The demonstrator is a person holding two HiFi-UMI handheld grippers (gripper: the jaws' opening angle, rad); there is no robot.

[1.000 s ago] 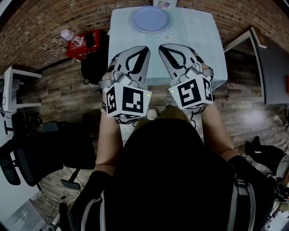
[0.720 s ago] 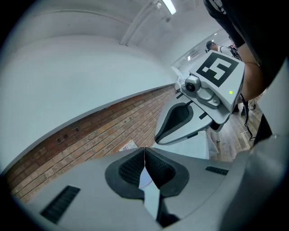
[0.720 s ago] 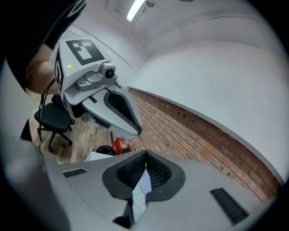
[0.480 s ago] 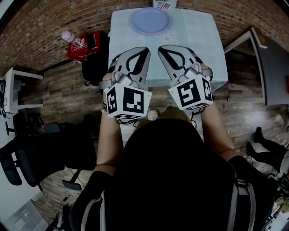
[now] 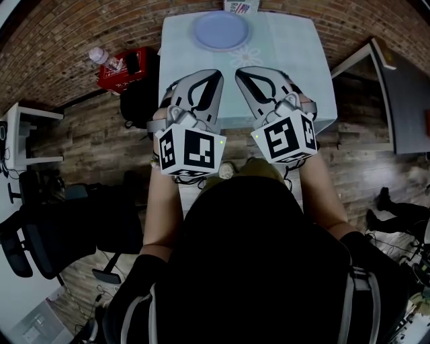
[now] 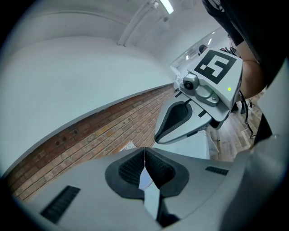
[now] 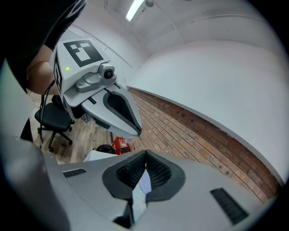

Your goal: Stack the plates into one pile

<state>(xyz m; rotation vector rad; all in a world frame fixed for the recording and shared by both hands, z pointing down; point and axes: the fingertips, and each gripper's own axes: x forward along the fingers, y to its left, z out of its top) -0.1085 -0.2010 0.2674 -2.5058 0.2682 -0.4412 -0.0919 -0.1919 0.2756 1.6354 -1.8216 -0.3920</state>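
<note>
Brick wall at the back, wood plank floor, and a small table under a pale mint cloth with a daisy print. The plate is lavender and sits at the far edge of the table, centred, close to the wall. Can't tell from here whether it's one plate or several already nested. A small printed box sits just behind it, cut off by the frame. The left gripper and right gripper are side by side over the near half of the table, tips angled slightly toward each other and pointing at the plate but well apart from it. Left gripper view: jaws closed, ribbed pads meeting at the tip with nothing clamped, only a sliver of cloth and plate showing through the gap lower down. Right gripper view is the same: pads together, empty. Each gripper view catches the other tool alongside, marker cube up and a green LED lit. Off the table's left side, a red crate stands on the floor by the wall with a clear bottle next to it and a black bag just in front. A black office chair is at lower left, and a white side table at the left edge.
</note>
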